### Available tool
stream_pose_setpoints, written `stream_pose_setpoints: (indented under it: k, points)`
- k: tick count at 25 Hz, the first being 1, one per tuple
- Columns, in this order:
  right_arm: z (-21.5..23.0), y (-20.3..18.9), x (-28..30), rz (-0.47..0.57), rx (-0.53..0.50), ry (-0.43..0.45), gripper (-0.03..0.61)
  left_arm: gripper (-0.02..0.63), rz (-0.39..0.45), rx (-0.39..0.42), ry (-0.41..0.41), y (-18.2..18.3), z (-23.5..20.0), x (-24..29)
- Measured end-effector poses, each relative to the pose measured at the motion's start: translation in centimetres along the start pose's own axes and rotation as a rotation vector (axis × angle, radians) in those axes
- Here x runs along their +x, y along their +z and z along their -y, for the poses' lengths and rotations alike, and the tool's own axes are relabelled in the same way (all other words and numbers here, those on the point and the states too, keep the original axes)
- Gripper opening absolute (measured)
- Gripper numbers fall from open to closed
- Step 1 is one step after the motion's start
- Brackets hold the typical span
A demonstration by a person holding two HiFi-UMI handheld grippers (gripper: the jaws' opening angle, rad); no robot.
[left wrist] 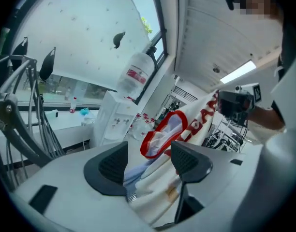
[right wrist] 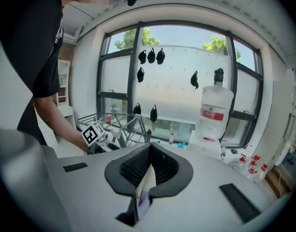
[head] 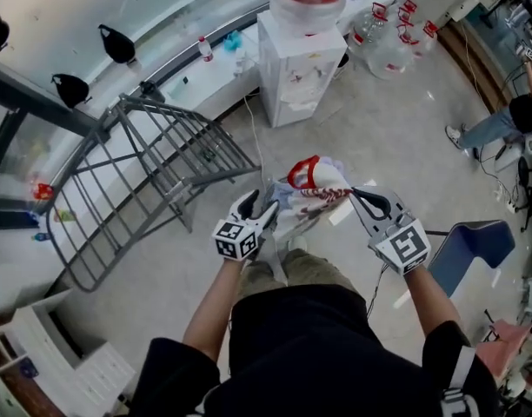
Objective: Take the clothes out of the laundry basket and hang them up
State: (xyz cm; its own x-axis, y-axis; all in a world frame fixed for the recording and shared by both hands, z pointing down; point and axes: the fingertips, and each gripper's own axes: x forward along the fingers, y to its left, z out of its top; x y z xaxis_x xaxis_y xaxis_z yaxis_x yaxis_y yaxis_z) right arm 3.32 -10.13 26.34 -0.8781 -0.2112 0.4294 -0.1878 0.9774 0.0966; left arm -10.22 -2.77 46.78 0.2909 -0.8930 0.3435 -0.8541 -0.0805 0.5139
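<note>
A white garment (head: 316, 191) with a red collar (head: 302, 174) and red lettering hangs in the air between my two grippers, in front of my chest. My left gripper (head: 259, 207) grips one bunched side of it. In the left gripper view the fabric (left wrist: 199, 129) fills the gap between the jaws (left wrist: 150, 154), and the red collar (left wrist: 163, 132) stands just beyond them. My right gripper (head: 358, 195) is shut on the other edge. A thin fold of white cloth (right wrist: 147, 180) is pinched between its closed pads (right wrist: 149, 150). No laundry basket is in view.
A grey folding drying rack (head: 144, 168) stands to my left by the window. A white water dispenser (head: 296, 55) with its bottle is ahead, and spare water bottles (head: 389, 40) lie beside it. A blue chair (head: 475, 243) is at my right. Another person (head: 509, 120) sits far right.
</note>
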Motion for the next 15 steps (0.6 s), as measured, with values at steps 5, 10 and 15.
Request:
stream_pose_setpoints:
  k: [5,10,15]
  points:
    - [0.3,7.2,-1.9,0.066,-0.049,-0.040,0.000,0.255,-0.059,0.066,-0.077,0.6,0.9,3.2]
    - [0.1,9.9,-4.1,0.070,-0.090,-0.101,0.000,0.258,-0.104,0.138,-0.183,0.4,3.8,5.9]
    - [0.2,10.3,-5.2,0.072,-0.122,-0.148,0.000,0.258,-0.112,0.176,-0.247,0.1,7.5,6.8]
